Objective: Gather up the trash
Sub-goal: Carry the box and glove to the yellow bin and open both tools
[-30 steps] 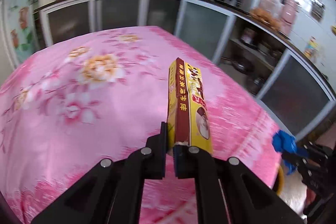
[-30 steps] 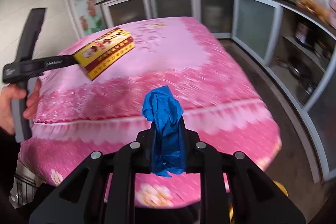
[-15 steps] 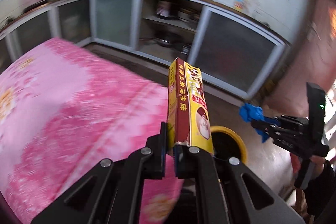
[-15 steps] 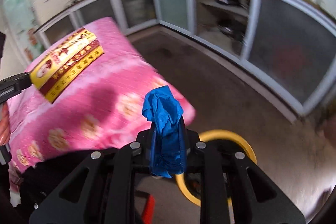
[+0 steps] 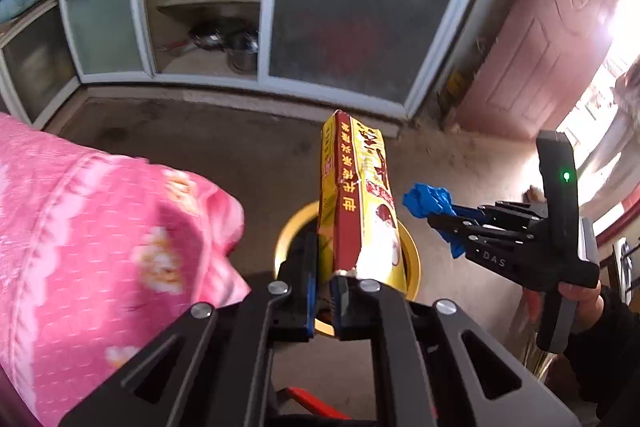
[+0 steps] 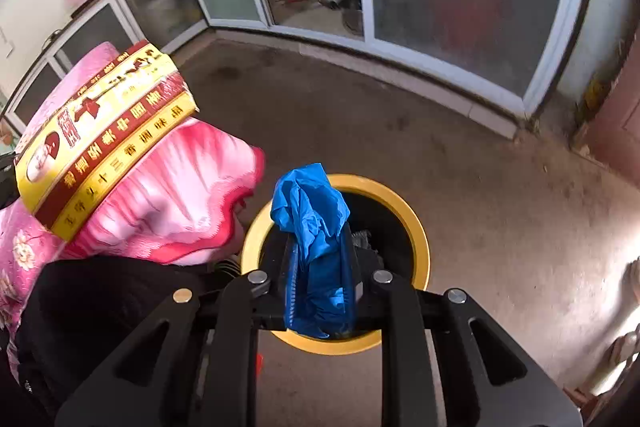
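My left gripper (image 5: 325,291) is shut on the end of a flat yellow and red carton (image 5: 356,195), which stands up from the jaws over the yellow-rimmed bin (image 5: 286,235) on the floor. The same carton (image 6: 100,143) shows at the left of the right wrist view. My right gripper (image 6: 320,267) is shut on a crumpled blue plastic glove (image 6: 312,215), held above the bin (image 6: 400,203), whose inside is dark. In the left wrist view the right gripper (image 5: 436,217) with the blue glove (image 5: 426,201) hangs just right of the bin, held by a hand (image 5: 576,301).
A table under a pink flowered cloth (image 5: 92,239) stands left of the bin. Glass-fronted cabinets (image 5: 352,27) with an open shelf of pots line the far wall. A reddish door (image 5: 532,39) is at the right. Bare concrete floor (image 6: 500,187) surrounds the bin.
Both grippers swung away from the pink table, turned and dropped toward the floor. The yellow bin has come into view under them. Both grips are unchanged.
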The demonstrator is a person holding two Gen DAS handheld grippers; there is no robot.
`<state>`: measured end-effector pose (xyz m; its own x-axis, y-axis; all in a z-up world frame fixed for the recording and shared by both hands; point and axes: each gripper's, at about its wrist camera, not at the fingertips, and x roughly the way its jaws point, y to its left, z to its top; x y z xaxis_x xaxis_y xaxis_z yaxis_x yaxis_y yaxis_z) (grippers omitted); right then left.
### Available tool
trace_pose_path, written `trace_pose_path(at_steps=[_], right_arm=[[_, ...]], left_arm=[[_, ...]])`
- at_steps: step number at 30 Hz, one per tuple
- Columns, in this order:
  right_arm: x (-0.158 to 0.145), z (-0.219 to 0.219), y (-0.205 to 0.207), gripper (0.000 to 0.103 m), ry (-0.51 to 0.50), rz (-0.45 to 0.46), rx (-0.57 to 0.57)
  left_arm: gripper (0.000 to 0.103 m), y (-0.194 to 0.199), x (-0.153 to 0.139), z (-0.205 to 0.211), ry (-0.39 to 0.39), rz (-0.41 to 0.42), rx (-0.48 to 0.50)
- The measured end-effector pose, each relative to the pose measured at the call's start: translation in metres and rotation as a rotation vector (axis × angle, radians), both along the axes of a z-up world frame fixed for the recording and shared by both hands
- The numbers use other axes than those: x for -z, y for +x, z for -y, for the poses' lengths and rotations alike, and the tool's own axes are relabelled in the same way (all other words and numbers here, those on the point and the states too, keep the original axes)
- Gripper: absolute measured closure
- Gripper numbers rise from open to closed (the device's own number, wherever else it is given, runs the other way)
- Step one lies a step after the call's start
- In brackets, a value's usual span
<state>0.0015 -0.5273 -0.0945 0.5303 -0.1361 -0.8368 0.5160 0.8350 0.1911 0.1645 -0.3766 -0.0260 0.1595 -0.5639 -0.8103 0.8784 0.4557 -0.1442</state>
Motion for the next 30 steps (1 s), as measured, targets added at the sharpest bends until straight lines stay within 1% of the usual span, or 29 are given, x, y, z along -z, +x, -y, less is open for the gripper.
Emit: trace_pose_path(at_steps=[2, 10, 14, 17, 19, 20, 21, 22, 23, 24, 26, 27, 28, 30], right_arm=[[0.009, 0.005, -0.001, 0.086, 0.011, -0.014, 0.014], [0.069, 0.025, 0.011, 0.086, 0.092, -0.119, 0.046], [0.086, 0.028, 0.017, 0.085, 0.112, -0.161, 0.04], [0.096, 0.032, 0.019, 0.084, 0.122, -0.185, 0.039], [0.101, 0.031, 0.019, 0.081, 0.137, -0.21, 0.04], [0.103, 0.031, 0.018, 0.076, 0.13, -0.228, 0.043], [0.104, 0.032, 0.017, 0.071, 0.126, -0.237, 0.045], [0.105, 0.032, 0.014, 0.057, 0.129, -0.232, 0.054], [0.104, 0.033, 0.01, 0.045, 0.136, -0.221, 0.072], [0.104, 0.035, 0.007, 0.043, 0.138, -0.221, 0.084], [0.101, 0.036, 0.001, 0.041, 0.116, -0.236, 0.103], [0.099, 0.037, -0.003, 0.038, 0.115, -0.225, 0.109], [0.098, 0.038, -0.005, 0.031, 0.12, -0.211, 0.114], [0.089, 0.037, -0.009, 0.03, 0.105, -0.204, 0.127]], left_arm=[[0.098, -0.004, 0.016, 0.017, 0.028, -0.014, 0.022], [0.098, -0.007, 0.091, 0.06, 0.186, -0.054, 0.052], [0.098, -0.005, 0.109, 0.072, 0.223, -0.07, 0.068], [0.098, -0.004, 0.117, 0.079, 0.236, -0.067, 0.068], [0.097, -0.002, 0.119, 0.076, 0.232, -0.074, 0.05], [0.087, -0.002, 0.119, 0.074, 0.23, -0.087, 0.045], [0.067, -0.002, 0.118, 0.073, 0.227, -0.088, 0.04], [0.052, -0.002, 0.116, 0.072, 0.222, -0.077, 0.025], [0.028, -0.002, 0.114, 0.073, 0.213, -0.069, 0.016], [0.023, -0.002, 0.108, 0.07, 0.191, -0.058, -0.004], [0.023, 0.001, 0.102, 0.066, 0.17, -0.077, -0.009], [0.019, 0.002, 0.097, 0.063, 0.153, -0.09, -0.016], [0.017, 0.002, 0.092, 0.058, 0.141, -0.089, -0.033], [0.015, 0.003, 0.083, 0.049, 0.114, -0.093, -0.058]])
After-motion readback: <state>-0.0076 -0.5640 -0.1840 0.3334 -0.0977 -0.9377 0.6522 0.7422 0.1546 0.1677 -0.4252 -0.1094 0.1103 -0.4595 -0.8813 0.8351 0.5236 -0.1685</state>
